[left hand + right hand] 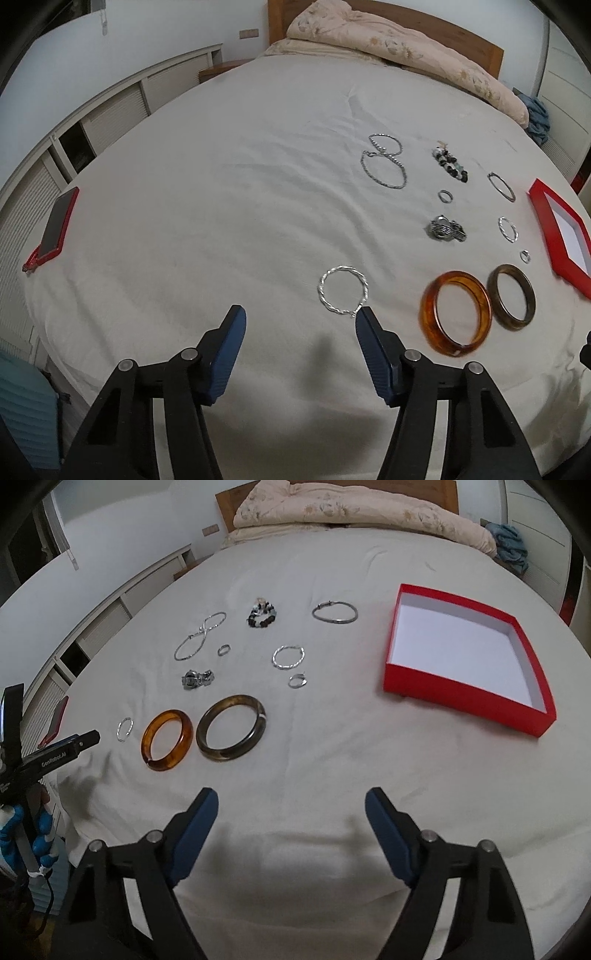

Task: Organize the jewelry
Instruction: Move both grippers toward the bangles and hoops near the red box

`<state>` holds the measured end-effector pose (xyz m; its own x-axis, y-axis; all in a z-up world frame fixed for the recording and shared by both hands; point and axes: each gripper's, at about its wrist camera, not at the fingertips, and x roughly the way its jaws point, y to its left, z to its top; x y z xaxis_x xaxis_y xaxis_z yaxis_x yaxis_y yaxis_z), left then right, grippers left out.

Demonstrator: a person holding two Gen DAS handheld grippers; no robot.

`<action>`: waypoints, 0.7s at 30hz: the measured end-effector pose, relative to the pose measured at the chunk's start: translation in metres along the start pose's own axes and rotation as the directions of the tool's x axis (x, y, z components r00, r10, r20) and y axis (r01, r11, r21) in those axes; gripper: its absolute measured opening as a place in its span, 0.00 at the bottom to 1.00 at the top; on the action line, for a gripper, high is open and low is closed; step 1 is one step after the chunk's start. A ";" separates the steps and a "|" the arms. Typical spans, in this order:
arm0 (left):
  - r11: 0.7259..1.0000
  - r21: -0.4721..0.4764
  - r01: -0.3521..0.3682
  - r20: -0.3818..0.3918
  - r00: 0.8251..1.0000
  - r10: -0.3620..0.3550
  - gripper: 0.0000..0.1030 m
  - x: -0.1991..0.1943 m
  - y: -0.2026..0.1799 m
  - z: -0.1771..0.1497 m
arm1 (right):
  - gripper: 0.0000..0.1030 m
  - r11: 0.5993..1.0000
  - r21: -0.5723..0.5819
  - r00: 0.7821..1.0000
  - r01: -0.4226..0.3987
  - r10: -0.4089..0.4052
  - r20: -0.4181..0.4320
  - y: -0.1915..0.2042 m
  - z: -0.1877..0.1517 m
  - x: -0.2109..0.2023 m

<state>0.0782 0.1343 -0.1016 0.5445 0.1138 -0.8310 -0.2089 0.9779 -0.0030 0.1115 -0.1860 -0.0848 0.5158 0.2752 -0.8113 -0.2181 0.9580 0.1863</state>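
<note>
While both grippers hang over the white bedsheet [332,738], nothing is held.
Left gripper [299,317] gapes beside a twisted silver bangle [343,291]; right gripper [291,801] gapes below a dark brown bangle [231,728].

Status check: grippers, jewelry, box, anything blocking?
Left gripper open, empty, just short of twisted silver bangle. Right gripper open, empty, over bare sheet. Jewelry all on bed; red box empty. Nothing blocking.

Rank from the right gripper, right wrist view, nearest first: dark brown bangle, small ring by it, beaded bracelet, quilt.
1. Dark brown bangle, just ahead-left of the right gripper.
2. Small ring, beyond the bangle.
3. Beaded bracelet, farther up.
4. Quilt, at the headboard.
</note>
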 end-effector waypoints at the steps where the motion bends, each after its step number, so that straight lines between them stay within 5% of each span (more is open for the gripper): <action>1: 1.000 0.000 -0.001 0.000 1.000 0.001 0.59 0.001 0.000 0.001 | 0.78 1.000 0.000 1.000 0.000 0.000 -0.001 0.000 0.001 0.001; 21: 0.999 -0.004 0.038 -0.020 0.999 -0.038 0.59 0.009 -0.011 0.004 | 0.69 0.999 0.005 0.999 -0.034 0.034 -0.033 0.003 0.007 0.017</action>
<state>0.0892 0.1249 -0.1070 0.5359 0.0733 -0.8411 -0.1915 0.9808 -0.0365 0.1255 -0.1782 -0.0944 0.4802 0.3048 -0.8225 -0.2314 0.9485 0.2165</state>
